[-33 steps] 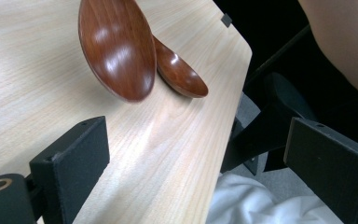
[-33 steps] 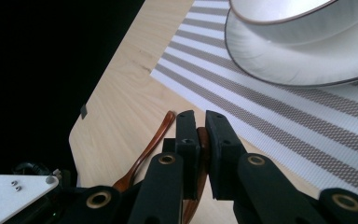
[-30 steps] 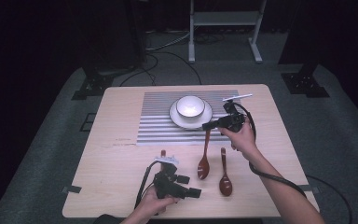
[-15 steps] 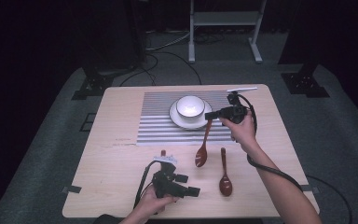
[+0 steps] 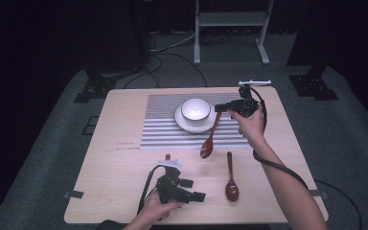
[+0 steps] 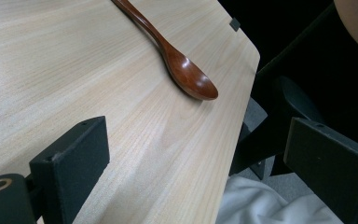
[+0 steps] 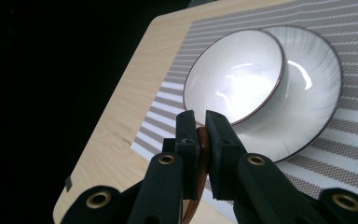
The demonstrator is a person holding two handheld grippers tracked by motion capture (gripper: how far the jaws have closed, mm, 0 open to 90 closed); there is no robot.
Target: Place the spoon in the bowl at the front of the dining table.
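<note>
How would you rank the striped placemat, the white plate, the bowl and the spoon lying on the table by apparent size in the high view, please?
1. Striped placemat, clearly largest.
2. White plate.
3. Bowl and lying spoon: unsure. The spoon is longer but thinner, and nearer the camera.

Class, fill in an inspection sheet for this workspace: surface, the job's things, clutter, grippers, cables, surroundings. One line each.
Surface: light wooden table with a striped placemat at its far middle.
Job's things: white bowl stands on a white plate on the placemat; held spoon hangs beside the plate, bowl end down; second spoon lies flat near the front edge.
Clutter: nothing seen.
Grippers: right gripper shut on the held spoon's handle; left gripper open, low over the table, nothing between its fingers.
Cables: one trails from each gripper; more lie on the floor behind.
Surroundings: dark room, grey floor, metal stand behind.
</note>
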